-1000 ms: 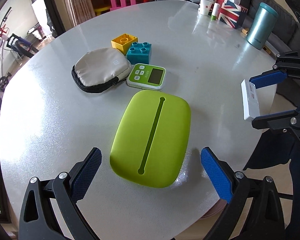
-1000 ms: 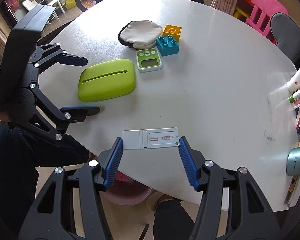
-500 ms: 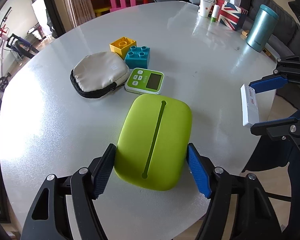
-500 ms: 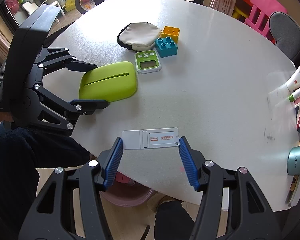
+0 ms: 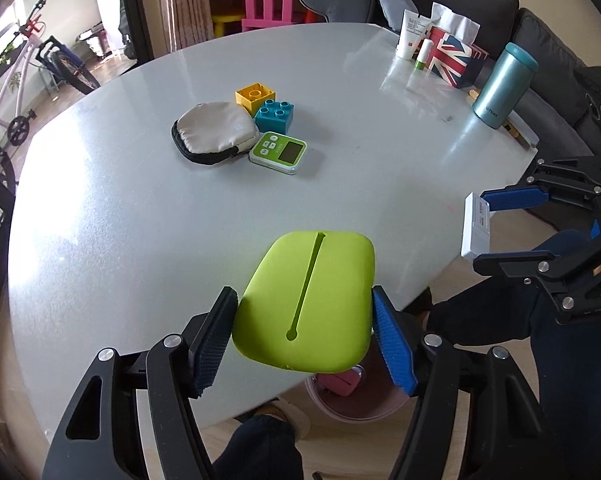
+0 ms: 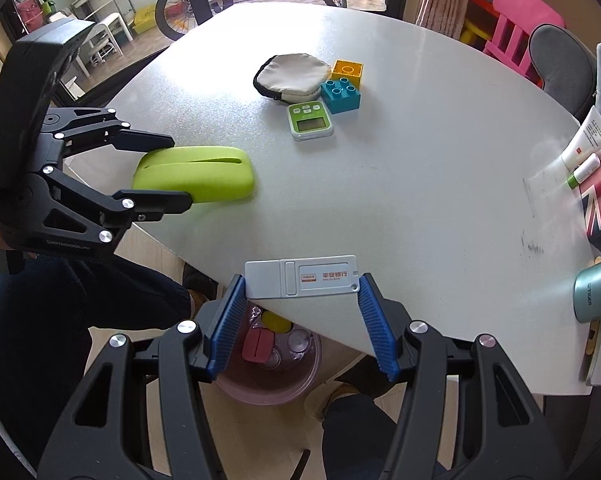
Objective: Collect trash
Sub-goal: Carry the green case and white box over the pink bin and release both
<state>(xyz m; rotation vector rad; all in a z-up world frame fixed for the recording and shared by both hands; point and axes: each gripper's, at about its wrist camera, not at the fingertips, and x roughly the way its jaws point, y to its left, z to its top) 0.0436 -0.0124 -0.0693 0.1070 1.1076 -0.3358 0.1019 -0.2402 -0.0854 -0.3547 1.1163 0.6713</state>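
Observation:
My left gripper [image 5: 304, 340] is shut on a lime green tissue cover [image 5: 308, 300] and holds it tilted, partly past the near edge of the white table [image 5: 140, 220]. The cover [image 6: 196, 178] and left gripper [image 6: 172, 172] also show in the right wrist view. My right gripper [image 6: 300, 318] is shut on a white flat box with a red label [image 6: 302, 278], held over the table edge. The box [image 5: 475, 226] also shows at the right of the left wrist view. A pink bin [image 6: 268, 372] with several items stands on the floor below both grippers.
On the table lie a grey pouch [image 5: 212, 132], a yellow brick [image 5: 255, 96], a teal brick [image 5: 274, 114] and a green timer [image 5: 278, 152]. At the far right stand a teal flask [image 5: 502, 84], a flag tissue box [image 5: 454, 58] and tubes. My legs are beside the bin.
My left gripper closed on the green cover, then drew it back toward the table's near edge and lifted it. The right gripper has held the white box nearly still.

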